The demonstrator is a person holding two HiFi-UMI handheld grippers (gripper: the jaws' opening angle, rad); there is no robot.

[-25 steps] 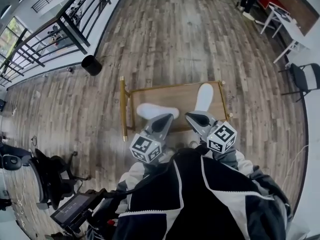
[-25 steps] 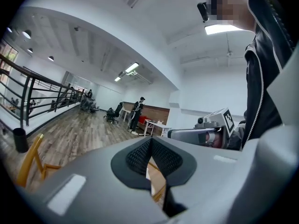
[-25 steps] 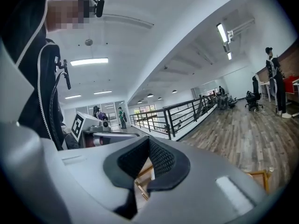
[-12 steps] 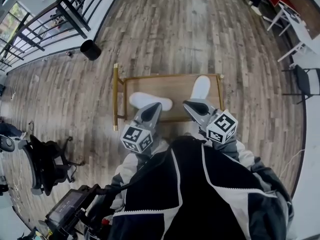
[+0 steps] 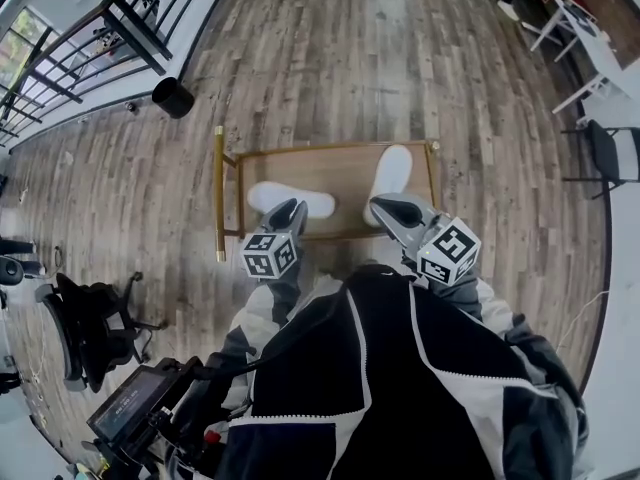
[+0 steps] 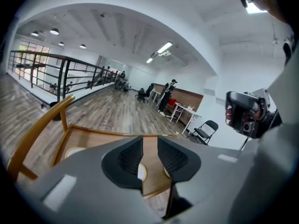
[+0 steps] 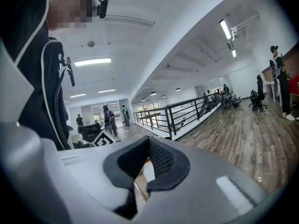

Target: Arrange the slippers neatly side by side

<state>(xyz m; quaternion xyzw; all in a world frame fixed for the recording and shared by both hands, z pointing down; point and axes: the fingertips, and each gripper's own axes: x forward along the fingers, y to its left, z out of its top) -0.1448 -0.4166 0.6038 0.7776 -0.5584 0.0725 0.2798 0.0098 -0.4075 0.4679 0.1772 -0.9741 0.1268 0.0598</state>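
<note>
Two white slippers lie on a low wooden tray table with a gold frame. The left slipper lies crosswise, and the right slipper points away from me. My left gripper hovers at the left slipper's near edge. Its jaws have just been opening and stand apart with only the wooden top showing between them. My right gripper sits at the right slipper's heel end. In the right gripper view it is shut, with a bit of white slipper showing below the pads.
A black bin stands on the plank floor beyond the table's left corner, near a black railing. An office chair is at my left. A white table and a black folding chair stand at the right.
My left gripper has dropped toward the tray, its nose now at the left slipper's edge. The right gripper has shifted only slightly beside the right slipper.
</note>
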